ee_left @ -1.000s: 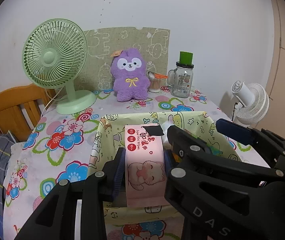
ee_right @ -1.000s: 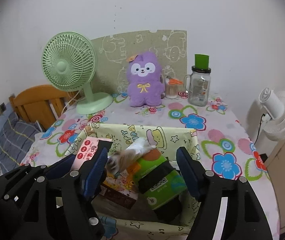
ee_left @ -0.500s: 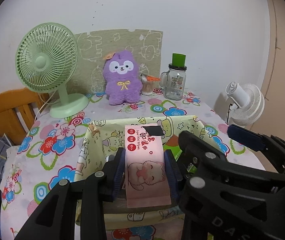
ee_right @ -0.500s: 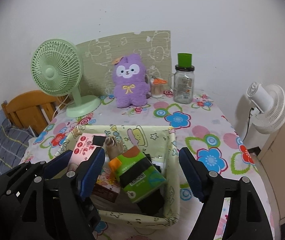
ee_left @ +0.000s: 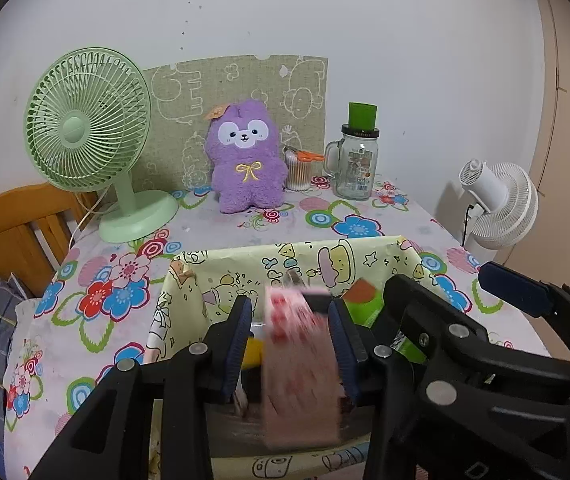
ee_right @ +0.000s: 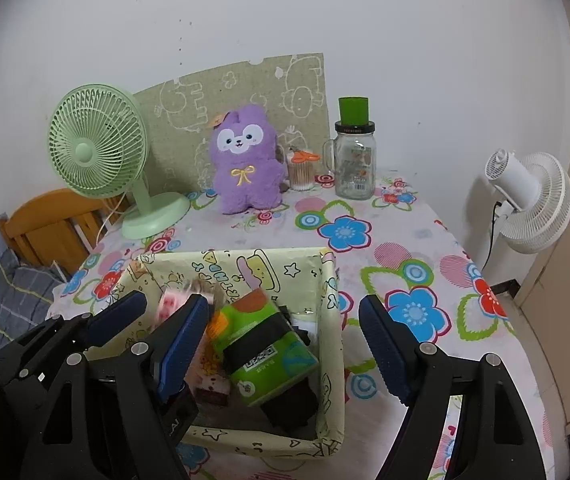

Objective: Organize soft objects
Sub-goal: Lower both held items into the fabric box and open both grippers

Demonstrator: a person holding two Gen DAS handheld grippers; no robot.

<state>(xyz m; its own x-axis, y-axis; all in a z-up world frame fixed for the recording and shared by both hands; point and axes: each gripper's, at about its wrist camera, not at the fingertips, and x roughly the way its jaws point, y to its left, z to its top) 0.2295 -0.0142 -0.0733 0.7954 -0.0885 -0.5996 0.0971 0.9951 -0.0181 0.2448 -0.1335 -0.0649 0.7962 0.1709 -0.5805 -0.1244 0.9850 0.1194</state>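
A pale yellow cartoon-print fabric basket (ee_left: pixel 221 264) (ee_right: pixel 329 320) sits on the flowered table. My left gripper (ee_left: pixel 291 336) hovers over its near side with jaws parted. A pink wet-wipes pack (ee_left: pixel 301 368) is blurred between them, tilted and dropping into the basket; it also shows in the right wrist view (ee_right: pixel 171 304). A green tissue pack (ee_right: pixel 261 344) and other packs lie inside. My right gripper (ee_right: pixel 285 344) is open and empty above the basket. A purple plush toy (ee_left: pixel 247 160) (ee_right: pixel 245 160) stands at the back.
A green desk fan (ee_left: pixel 89 120) stands back left. A glass jar with a green lid (ee_left: pixel 359 160) and a cotton-swab cup (ee_left: pixel 299 172) stand back right. A white fan (ee_left: pixel 497 204) is beyond the right edge. A wooden chair (ee_left: pixel 17 232) is left.
My left gripper has opened and let go of the pink wipes pack, which now tilts and falls into the basket. Both grippers have pulled back slightly.
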